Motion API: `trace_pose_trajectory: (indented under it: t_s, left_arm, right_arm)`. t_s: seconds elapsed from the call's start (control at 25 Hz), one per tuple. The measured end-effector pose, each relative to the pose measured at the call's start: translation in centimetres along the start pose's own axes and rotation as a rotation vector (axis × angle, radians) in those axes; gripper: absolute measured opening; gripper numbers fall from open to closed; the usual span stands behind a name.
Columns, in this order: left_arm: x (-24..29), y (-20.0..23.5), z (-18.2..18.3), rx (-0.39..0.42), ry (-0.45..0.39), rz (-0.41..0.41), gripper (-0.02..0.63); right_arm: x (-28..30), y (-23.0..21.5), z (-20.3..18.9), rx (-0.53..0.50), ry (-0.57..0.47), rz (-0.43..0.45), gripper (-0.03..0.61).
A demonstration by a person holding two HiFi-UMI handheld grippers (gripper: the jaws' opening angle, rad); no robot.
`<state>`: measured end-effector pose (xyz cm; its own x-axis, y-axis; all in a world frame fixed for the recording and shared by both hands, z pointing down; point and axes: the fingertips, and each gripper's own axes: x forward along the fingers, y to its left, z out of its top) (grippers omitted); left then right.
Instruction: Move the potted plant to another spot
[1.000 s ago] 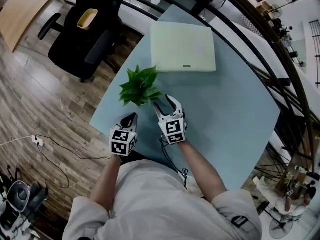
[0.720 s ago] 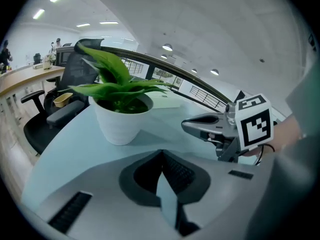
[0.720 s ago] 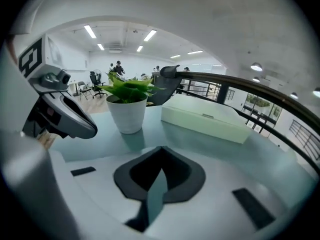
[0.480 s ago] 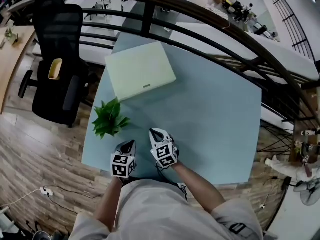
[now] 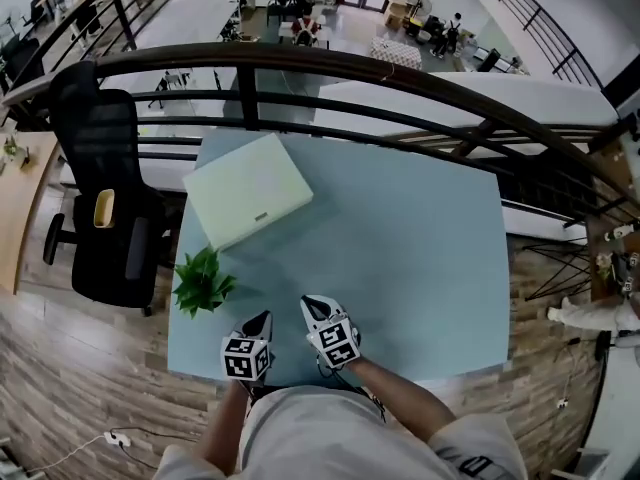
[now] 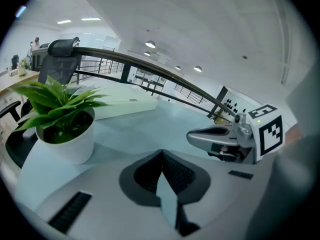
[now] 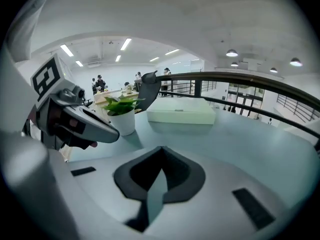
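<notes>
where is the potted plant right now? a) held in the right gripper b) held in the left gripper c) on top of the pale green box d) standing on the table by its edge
D: the potted plant stands on the table near its edge, clear of the left gripper and right gripper, both shut on nothing.

Light-blue surface (image 5: 400,258) before me. Pale green flat box (image 5: 247,190) lying near its far left corner. Black office chair (image 5: 100,168) off my left, beside surface; yellow object (image 5: 104,208) on seat. Dark curved railing (image 5: 400,78) beyond far edge. Wood floor (image 5: 70,368) below.
</notes>
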<state>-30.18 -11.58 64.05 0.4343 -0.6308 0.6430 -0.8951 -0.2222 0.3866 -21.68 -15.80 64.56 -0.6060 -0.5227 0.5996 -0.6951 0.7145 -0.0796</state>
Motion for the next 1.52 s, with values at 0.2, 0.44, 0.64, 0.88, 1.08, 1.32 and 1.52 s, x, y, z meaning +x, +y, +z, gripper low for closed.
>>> trace_pose_trajectory:
  t_s: [0.2,0.44,0.64,0.88,1.08,1.32,1.52]
  left_arm:
    - [-0.4,-2.4,2.9,0.036,-0.069,0.009,0.012]
    - [-2.2,-5.3,8.8,0.087,-0.232,0.013,0.012]
    - [-4.5,-7.2,13.8,0.134,-0.361,0.035,0.012]
    - [-7.5,-9.0,18.1,0.188,-0.480,0.054,0.012]
    - [-8.8,-9.4,19.8,0.212,-0.535,0.080,0.012]
    - [-9.7,-10.0,21.1,0.232,-0.576,0.080,0.012]
    - [-10.1,-10.2,21.0,0.230,-0.585,0.078,0.012]
  right_arm:
    - [-3.4,-2.9,3.8,0.029,-0.109,-0.067,0.003]
    - [-7.4,-4.5,9.5,-0.027,-0.250,-0.097,0.003]
    - [-10.5,-5.6,14.3,-0.053,-0.373,-0.125,0.003]
    - [-13.3,-6.8,18.1,-0.077,-0.462,-0.167,0.003]
    - [-14.9,-7.0,19.9,-0.093,-0.507,-0.177,0.003]
    - [-15.8,-7.3,21.1,-0.089,-0.537,-0.190,0.003]
    - [-16.3,-7.3,21.6,-0.091,-0.551,-0.199,0.003]
